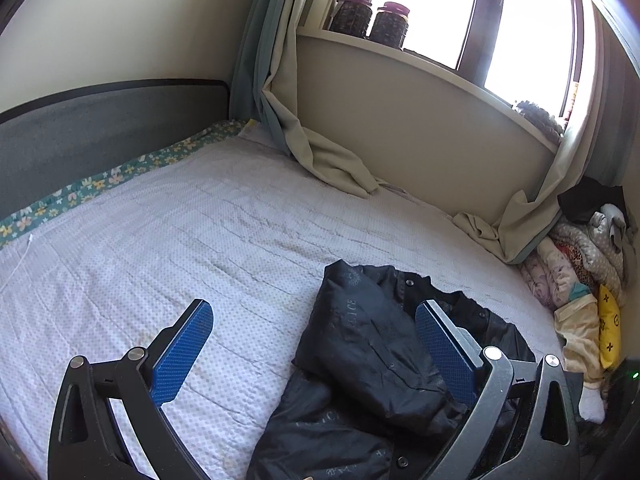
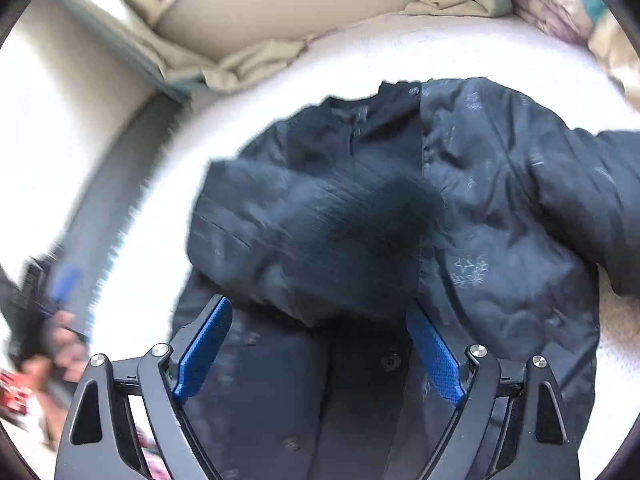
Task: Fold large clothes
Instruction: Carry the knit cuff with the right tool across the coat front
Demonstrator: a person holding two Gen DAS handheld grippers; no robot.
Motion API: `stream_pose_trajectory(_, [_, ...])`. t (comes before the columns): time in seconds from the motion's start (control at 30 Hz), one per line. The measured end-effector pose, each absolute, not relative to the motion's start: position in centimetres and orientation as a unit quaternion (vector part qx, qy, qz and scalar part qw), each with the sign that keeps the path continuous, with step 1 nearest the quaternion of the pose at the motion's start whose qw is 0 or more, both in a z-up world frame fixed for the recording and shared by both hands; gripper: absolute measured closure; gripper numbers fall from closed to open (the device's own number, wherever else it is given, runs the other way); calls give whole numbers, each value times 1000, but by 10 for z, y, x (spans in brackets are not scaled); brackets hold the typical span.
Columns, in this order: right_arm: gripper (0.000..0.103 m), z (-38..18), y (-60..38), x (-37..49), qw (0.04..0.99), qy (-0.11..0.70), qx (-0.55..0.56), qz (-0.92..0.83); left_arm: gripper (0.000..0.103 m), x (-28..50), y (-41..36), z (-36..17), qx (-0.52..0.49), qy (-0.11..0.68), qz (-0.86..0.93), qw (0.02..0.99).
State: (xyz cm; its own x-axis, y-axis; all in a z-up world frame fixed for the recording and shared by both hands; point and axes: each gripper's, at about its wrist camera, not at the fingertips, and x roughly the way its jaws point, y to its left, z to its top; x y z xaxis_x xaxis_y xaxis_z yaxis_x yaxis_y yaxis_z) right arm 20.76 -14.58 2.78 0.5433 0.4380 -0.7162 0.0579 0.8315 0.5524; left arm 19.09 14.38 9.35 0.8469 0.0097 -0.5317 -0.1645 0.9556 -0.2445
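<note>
A black padded jacket (image 1: 372, 352) lies on the white bedspread (image 1: 168, 240), one sleeve folded across its front. My left gripper (image 1: 314, 320) is open and empty, hovering over the jacket's left edge and the bedspread. In the right wrist view the jacket (image 2: 480, 208) lies front up, its left sleeve (image 2: 304, 232) folded over the chest, its other sleeve spread to the right. My right gripper (image 2: 318, 316) is open and empty just above the jacket's lower front. This view is motion-blurred. The left gripper shows blurred at that view's left edge (image 2: 60, 284).
A grey headboard (image 1: 100, 132) runs along the bed's far left. Curtains (image 1: 320, 152) drape onto the bed under the window sill, where two jars (image 1: 372, 20) stand. A pile of clothes and bedding (image 1: 580, 264) sits at the right edge.
</note>
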Motion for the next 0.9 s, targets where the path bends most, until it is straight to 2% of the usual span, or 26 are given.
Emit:
stream_pose_trajectory(0.23, [12,33,-213,211,828,449,329,65,1,200,122,81,-114,295,39,948])
stream_pose_trajectory(0.43, [12,-27,-234,224,745,518,417,52,1,205,103,75,-89,306,27,947])
stream_pose_trajectory(0.47, [15,-37,-234,222,733,524,430,58,1,205,101,74,-88,308,25,947])
stream_pose_trajectory(0.5, [18,-52,-231,225,711,537,449,67,1,206,100,73,-87,310,25,946])
stream_pose_trajectory(0.57, [43,-72,-226,230,689,547,467,85,1,207,100,71,-87,314,25,945])
stream_pose_trajectory(0.6, [50,-76,-223,233,684,549,470,95,1,208,100,71,-88,316,26,944])
stream_pose_trajectory(0.63, [65,-79,-218,238,681,551,471,108,1,208,101,71,-90,317,27,944])
stream_pose_trajectory(0.7, [73,-74,-210,247,695,551,448,113,1,209,102,70,-97,319,30,942])
stream_pose_trajectory(0.77, [95,-62,-203,257,722,549,406,108,1,210,106,70,-104,322,32,940])
stream_pose_trajectory(0.9, [97,-19,-195,277,794,512,315,88,1,209,110,71,-109,323,33,939])
